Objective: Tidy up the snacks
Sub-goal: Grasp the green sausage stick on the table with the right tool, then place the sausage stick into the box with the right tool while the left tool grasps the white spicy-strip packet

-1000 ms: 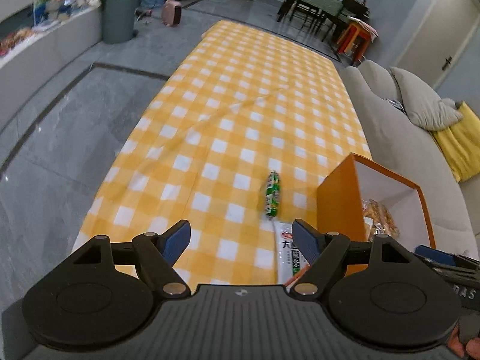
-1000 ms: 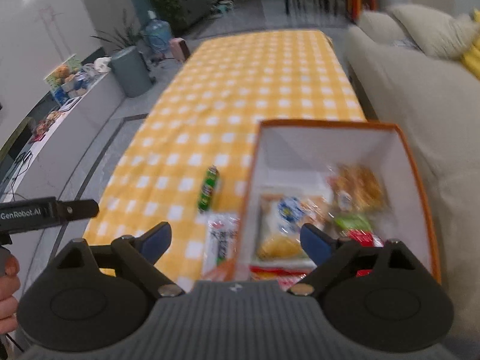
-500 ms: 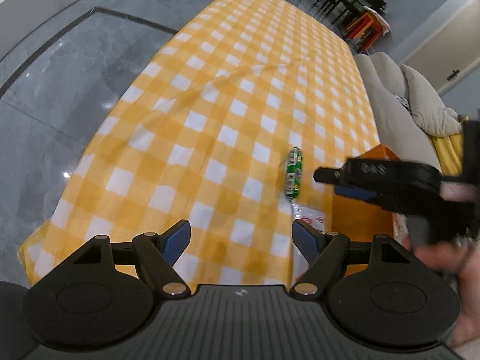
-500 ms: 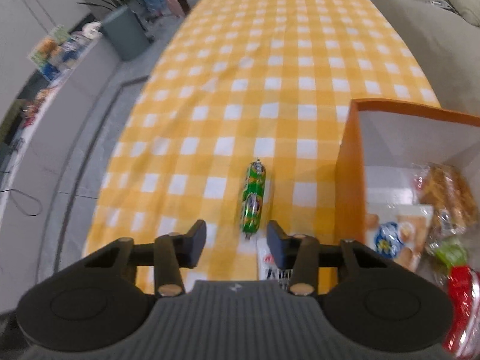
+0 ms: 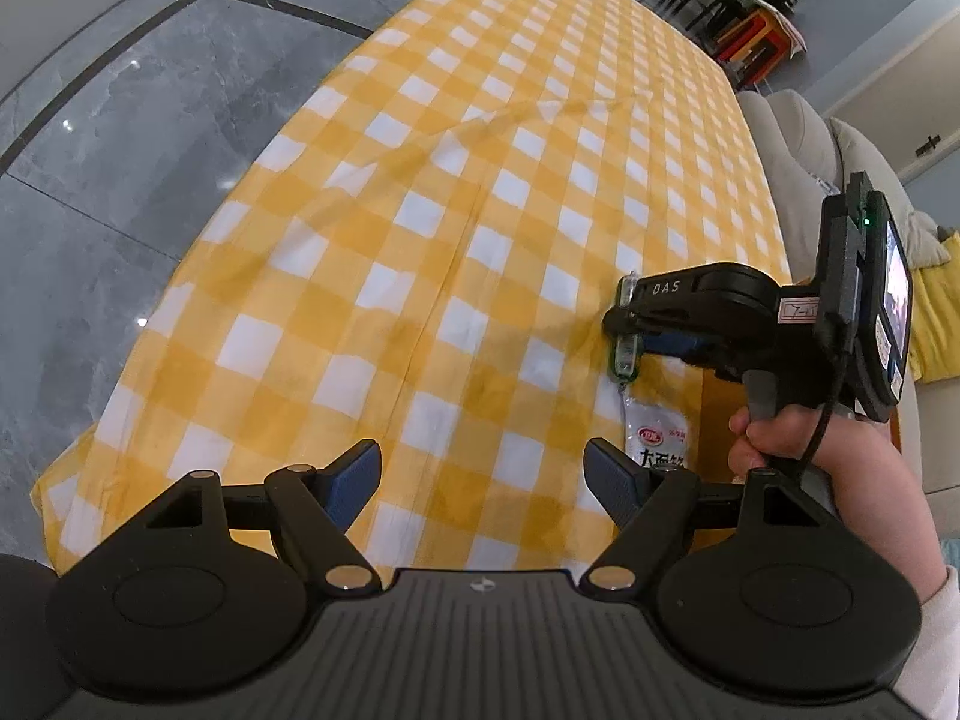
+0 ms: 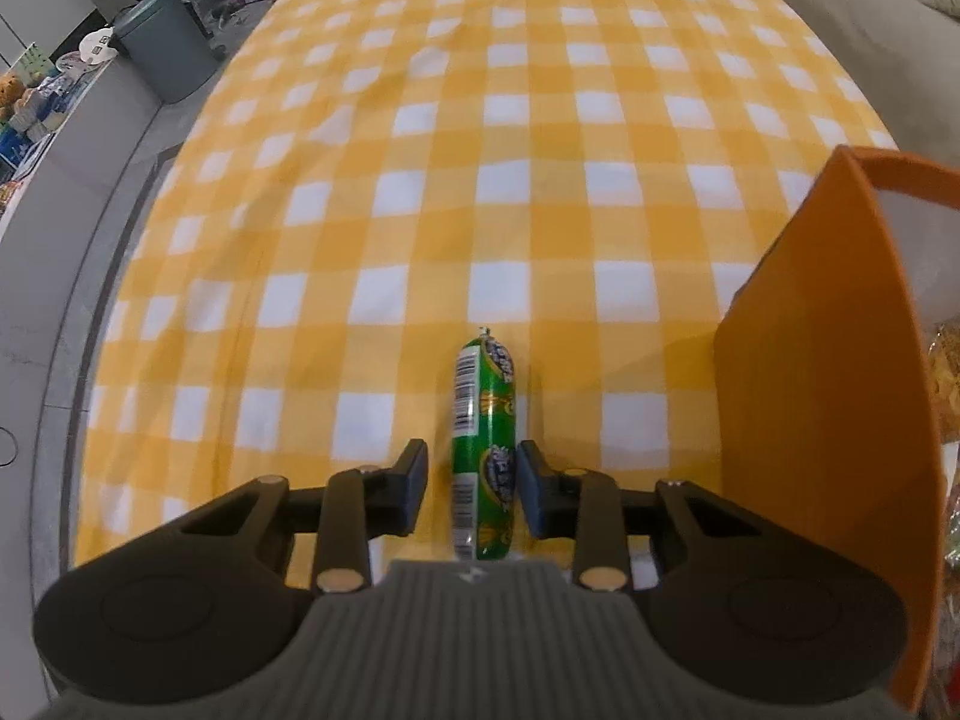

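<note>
The green sausage snack lies flat on the yellow-and-white checked cloth that covers the tabletop, and it serves here as the landmark. It points lengthwise away from the right wrist camera, its barcode strip along its left flank.

The right tool sits low over the sausage's near half with one finger on each side. Its jaws are closing around the sausage; a narrow gap shows on the left side, and on the right the pad sits so close that I cannot tell whether it touches. Seen from the left wrist camera, the same right tool reaches in from the right, carried by the person's right hand, and covers the middle of the sausage.

Just beyond the sausage's near end, toward the person, lies a white snack packet with a red logo, flat on the cloth. To the right of the sausage stands the orange box, close by but apart from it; packaged snacks show inside at the frame's right edge.

The left tool hangs to the left of the sausage and nearer the person, above bare cloth, jaws spread wide with nothing between them.
</note>
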A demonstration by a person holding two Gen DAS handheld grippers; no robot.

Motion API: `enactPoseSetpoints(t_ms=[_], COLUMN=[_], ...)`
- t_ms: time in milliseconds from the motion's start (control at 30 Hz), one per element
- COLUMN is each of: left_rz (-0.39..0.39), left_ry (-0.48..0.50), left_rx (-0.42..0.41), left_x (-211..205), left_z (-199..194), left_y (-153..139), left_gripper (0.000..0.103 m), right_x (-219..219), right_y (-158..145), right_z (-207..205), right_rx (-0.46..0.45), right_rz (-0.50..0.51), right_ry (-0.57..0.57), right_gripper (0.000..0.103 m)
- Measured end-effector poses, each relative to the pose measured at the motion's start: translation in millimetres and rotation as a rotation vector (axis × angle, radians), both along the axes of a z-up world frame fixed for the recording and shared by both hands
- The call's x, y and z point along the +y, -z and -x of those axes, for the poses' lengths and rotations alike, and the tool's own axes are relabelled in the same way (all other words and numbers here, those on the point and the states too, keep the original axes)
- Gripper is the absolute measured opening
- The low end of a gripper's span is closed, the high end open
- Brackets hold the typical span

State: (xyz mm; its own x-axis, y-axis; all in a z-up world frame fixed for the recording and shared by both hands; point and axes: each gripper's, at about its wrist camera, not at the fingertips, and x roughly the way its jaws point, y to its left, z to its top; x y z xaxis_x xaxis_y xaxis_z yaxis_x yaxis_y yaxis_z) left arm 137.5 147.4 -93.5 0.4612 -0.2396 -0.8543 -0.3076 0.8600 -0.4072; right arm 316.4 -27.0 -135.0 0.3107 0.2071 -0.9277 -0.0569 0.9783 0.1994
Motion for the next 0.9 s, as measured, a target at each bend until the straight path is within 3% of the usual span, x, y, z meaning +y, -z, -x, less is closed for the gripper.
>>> enactPoseSetpoints(t_ms=[167, 267, 333, 500, 667, 800, 900], left_rz=[0.012, 0.032, 0.036, 0.014, 0.129, -0.002, -0.083], left_ry=[0.015, 0.043, 0.057, 0.113, 0.161, 0.195, 0.199], left_rx=[0.0, -0.041, -0.049, -0.06, -0.078, -0.026, -0.012], left_x=[-2, -7, -12, -32, -53, -85, -105], left_z=[1, 3, 3, 0, -9, -20, -25], left_y=[-4, -12, -14, -16, 3, 23, 31], left_gripper=[0.09, 0.09, 0.09, 0.088, 0.085, 0.08, 0.075], right_x=[-2, -15, -24, -45, -76, -119, -136], right_y=[1, -7, -19, -61, -99, -119, -132], right_z=[5, 10, 16, 37, 65, 90, 109], right_rx=[-0.047, -0.056, -0.083, -0.174, -0.247, -0.26, -0.297], right_rz=[0.011, -0.068, -0.129, -0.156, -0.18, -0.316, -0.337], right_ry=[-0.022, -0.005, -0.024, -0.072, -0.065, 0.032, 0.042], right_gripper=[0.021, 0.021, 0.021, 0.021, 0.021, 0.021, 0.021])
